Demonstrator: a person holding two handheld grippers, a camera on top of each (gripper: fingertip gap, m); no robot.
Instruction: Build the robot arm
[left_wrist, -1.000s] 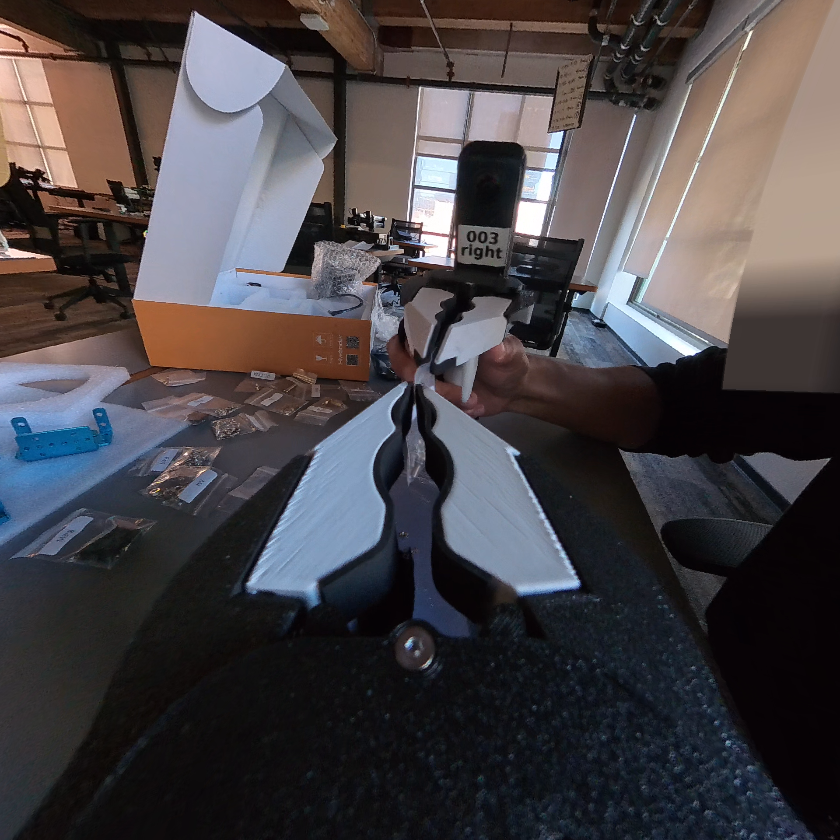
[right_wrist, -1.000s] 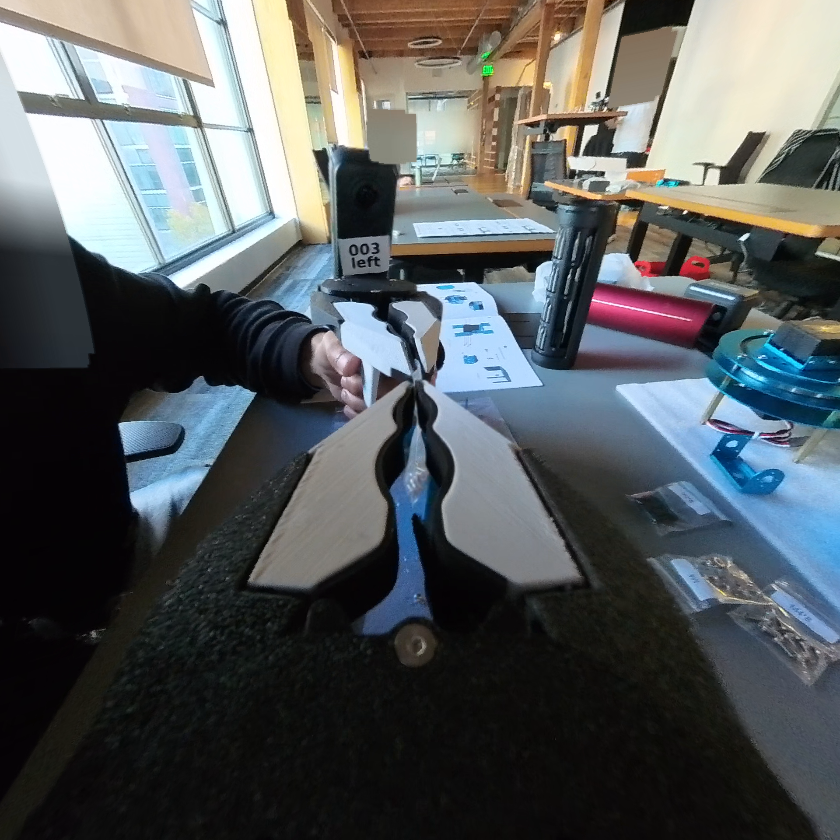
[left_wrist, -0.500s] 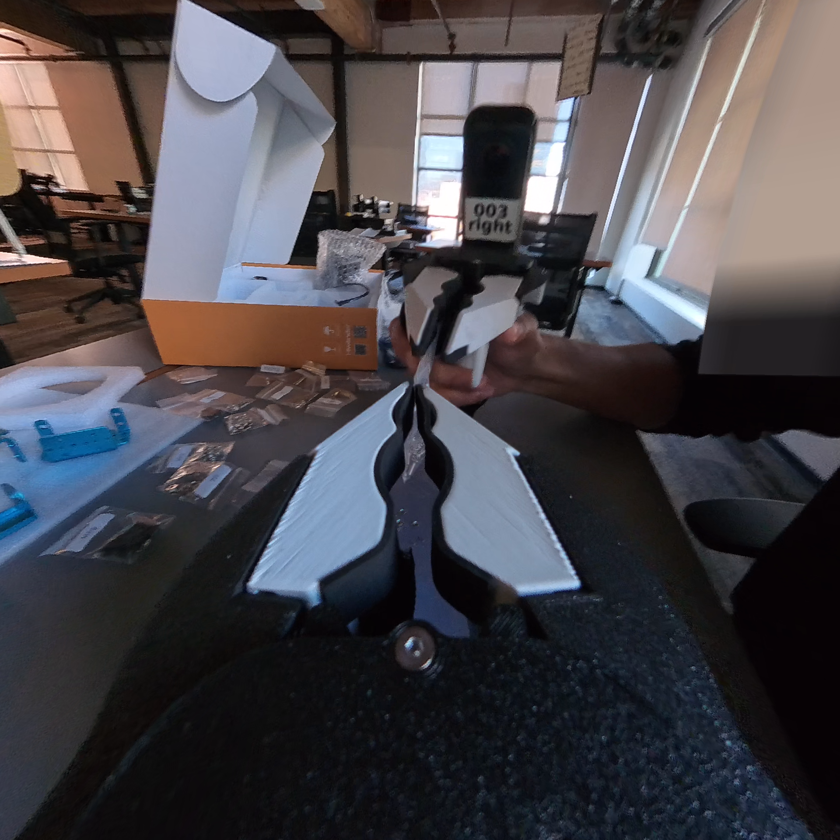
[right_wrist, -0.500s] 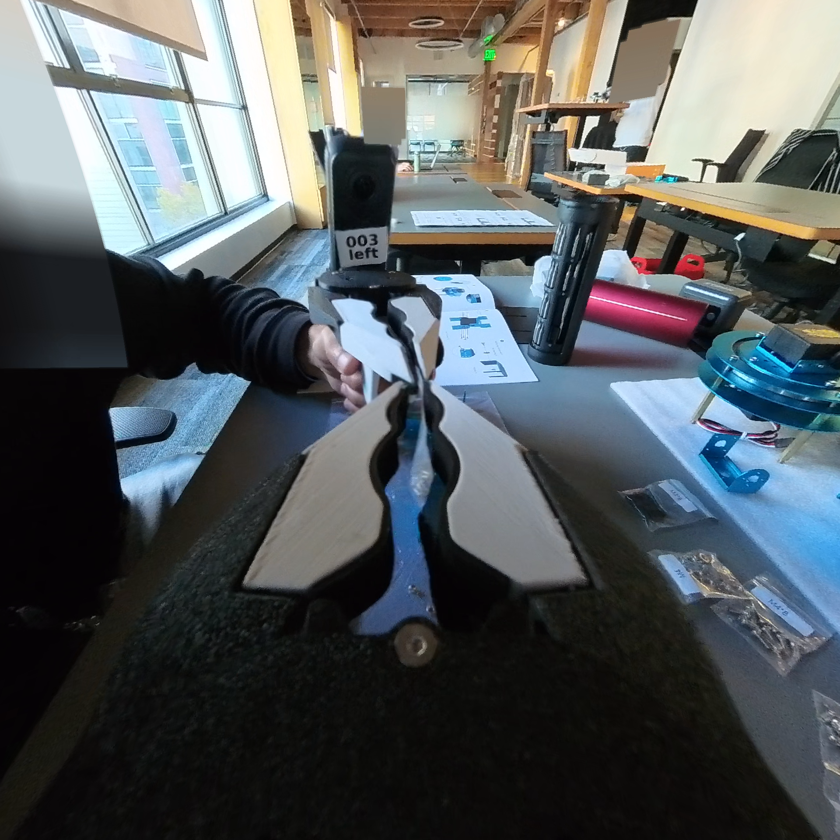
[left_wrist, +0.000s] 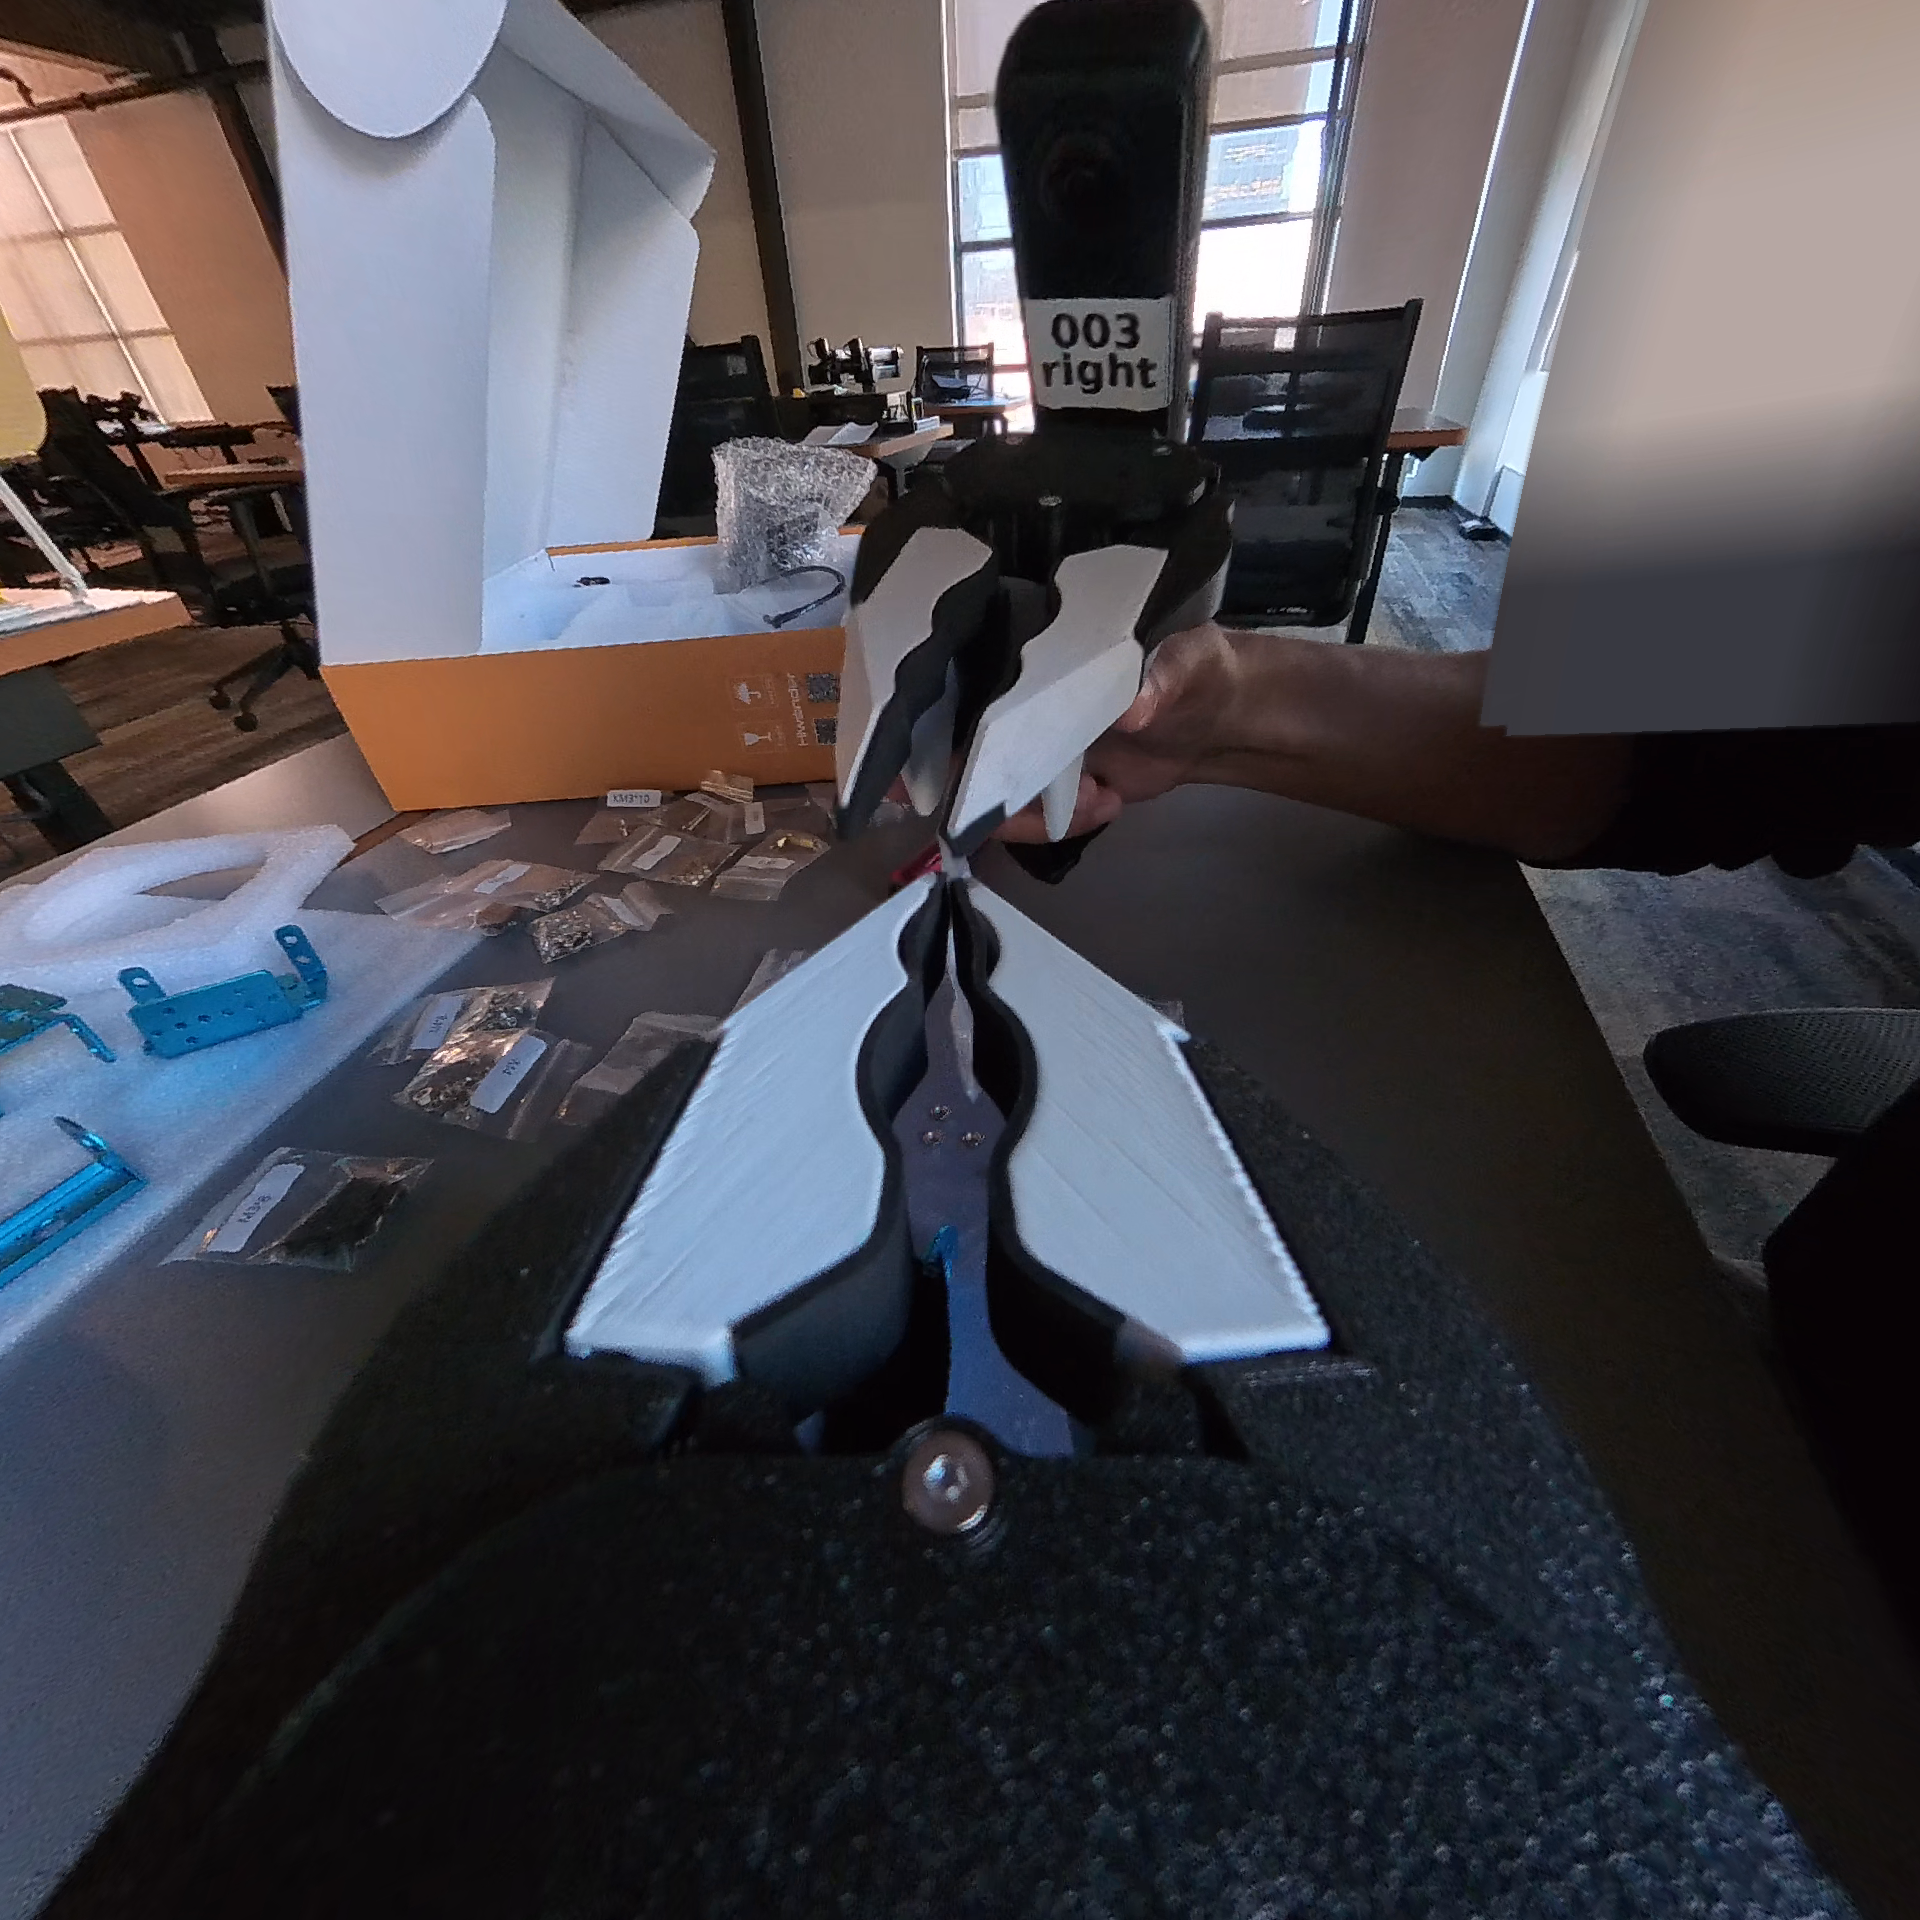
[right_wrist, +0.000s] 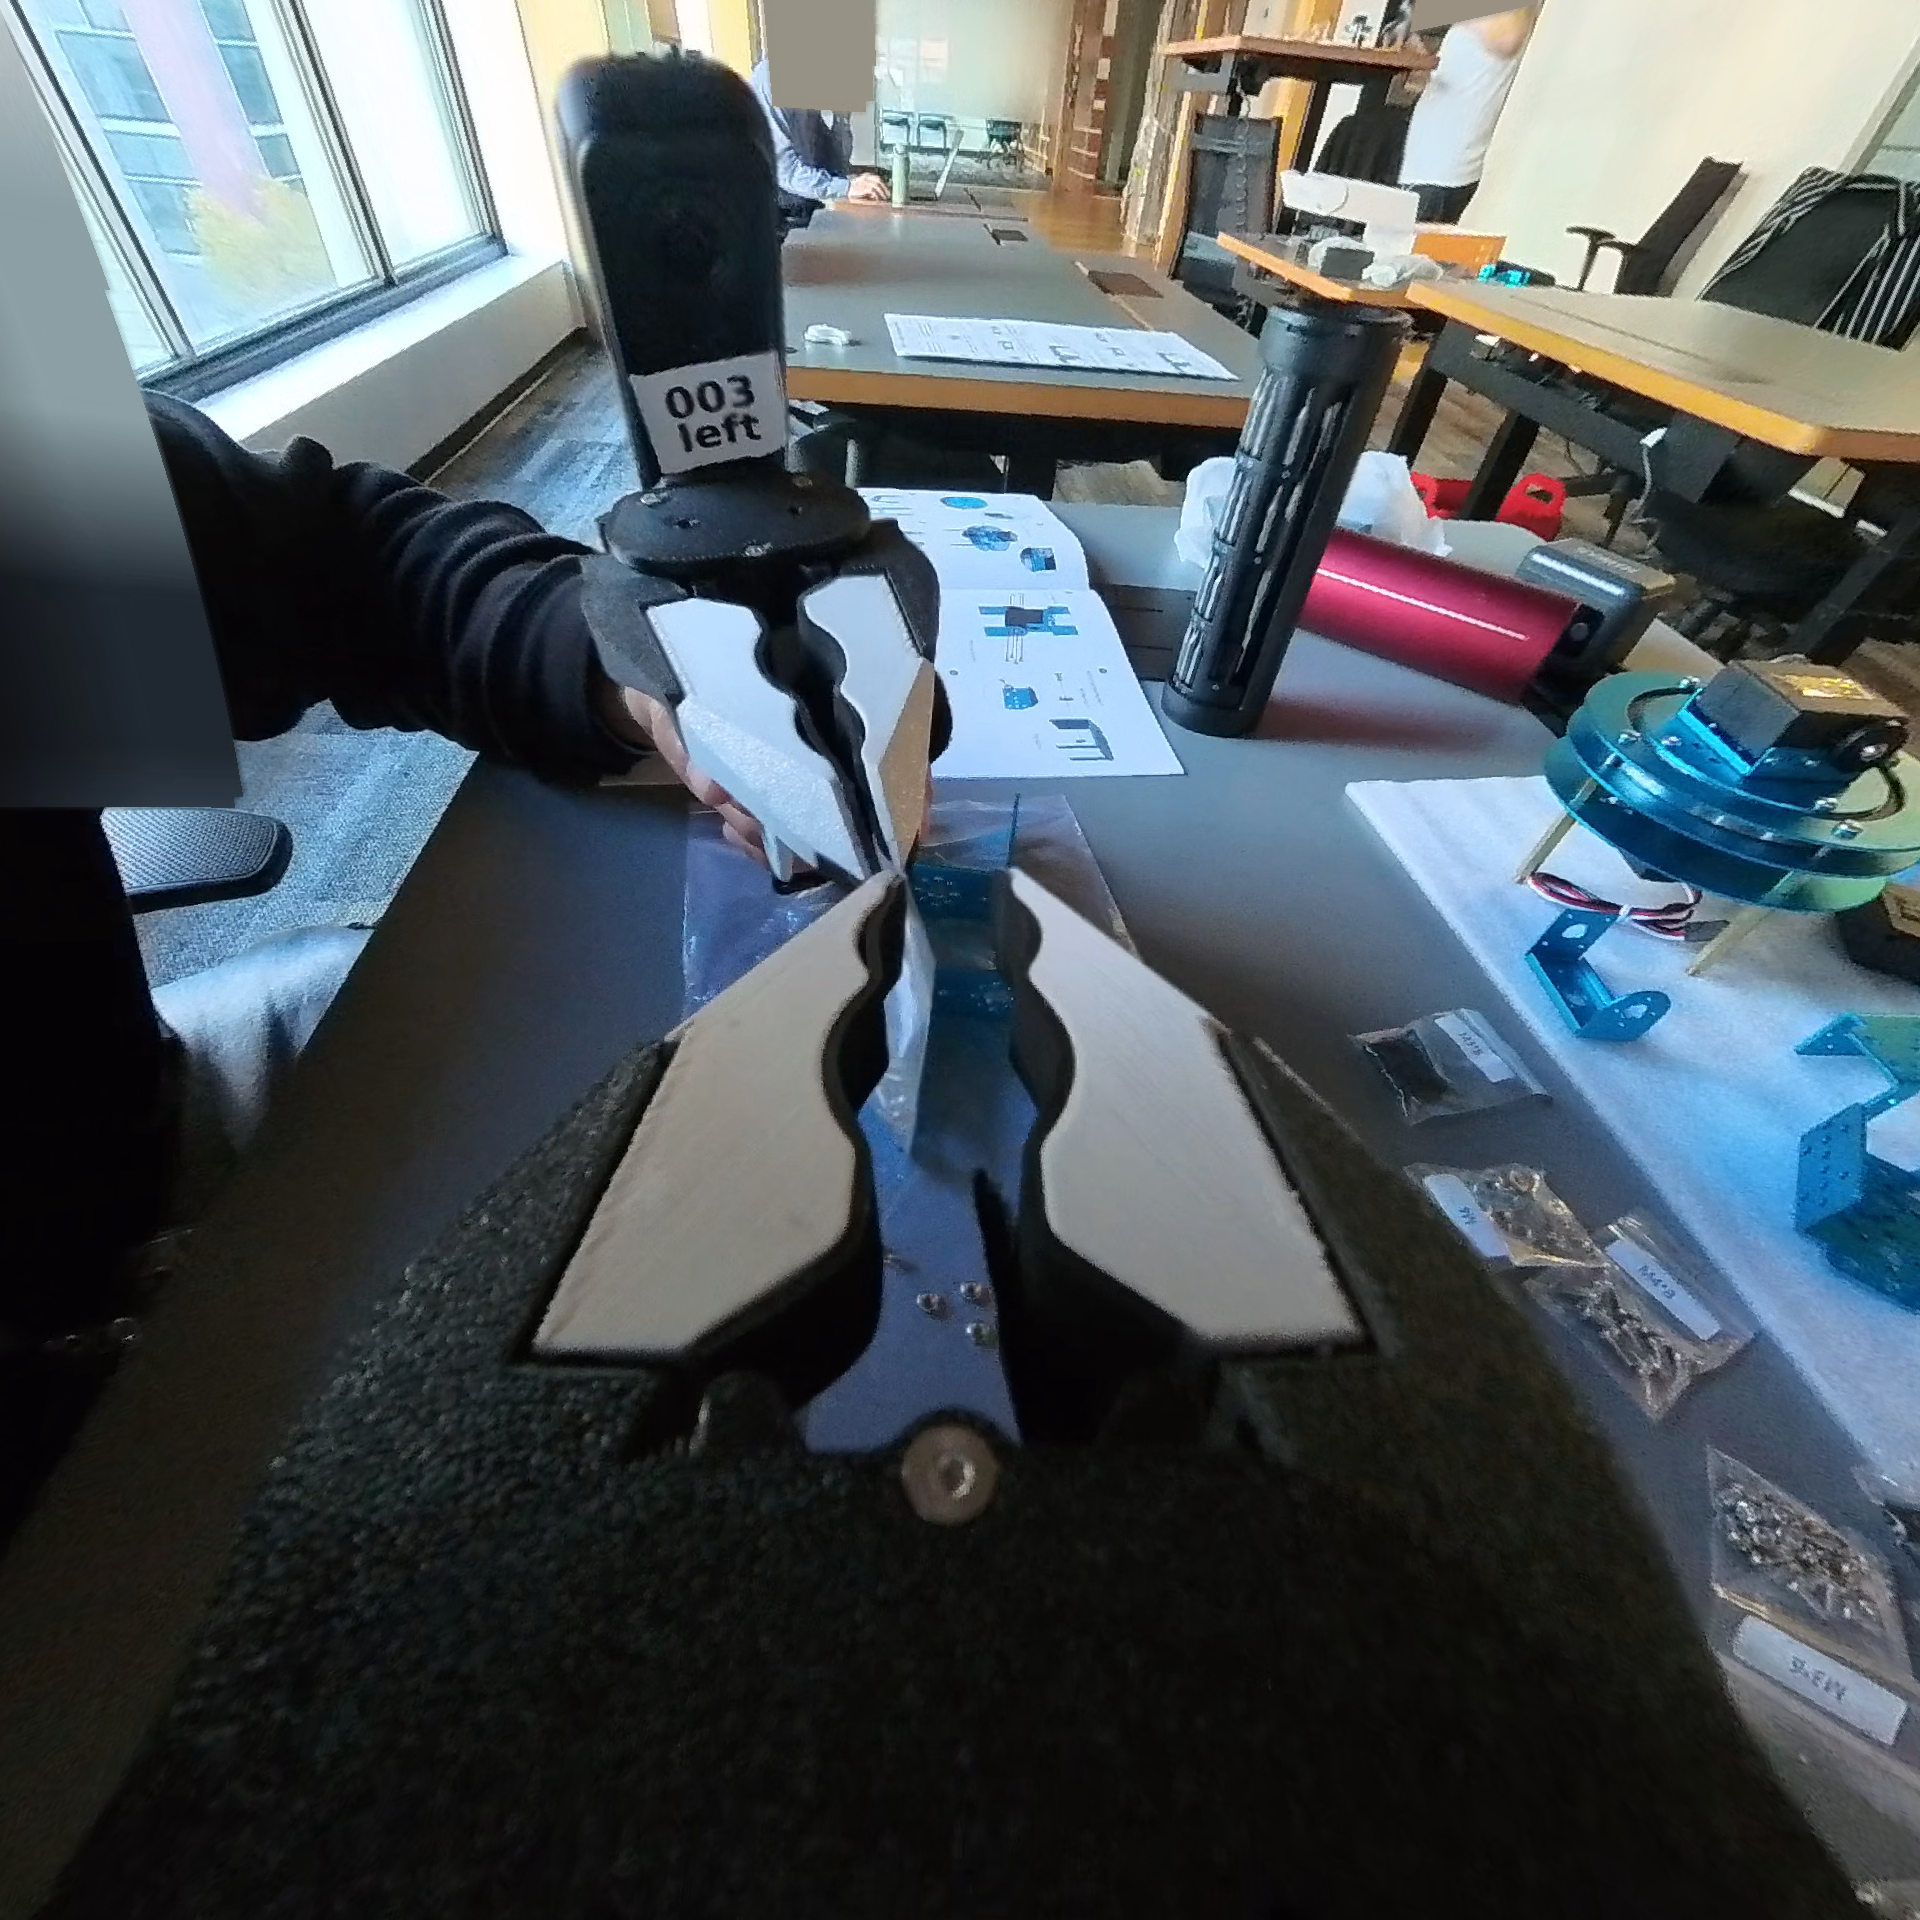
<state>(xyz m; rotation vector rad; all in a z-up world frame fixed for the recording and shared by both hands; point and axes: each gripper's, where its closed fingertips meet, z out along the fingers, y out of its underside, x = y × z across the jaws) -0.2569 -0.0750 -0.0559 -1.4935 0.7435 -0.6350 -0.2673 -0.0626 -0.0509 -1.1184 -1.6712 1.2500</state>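
A small clear plastic bag is pinched edge-on between the fingers of my left gripper, which is shut on it. My right gripper faces the left one tip to tip, above the dark table. Its jaws stand apart, and the bag leans against its left finger. In the left wrist view the right gripper shows open, held by a bare hand. In the right wrist view the left gripper shows shut on the bag's far end.
An orange box with a raised white lid, several small bags of screws, blue brackets and white foam lie to the left. A black cylinder, a red cylinder, a blue round assembly and an instruction sheet also show. My left and right fingertips are right by each other.
My right gripper has opened and let go of the clear bag, which stays in the shut left gripper. Both grippers now sit closer together and tilt downward.
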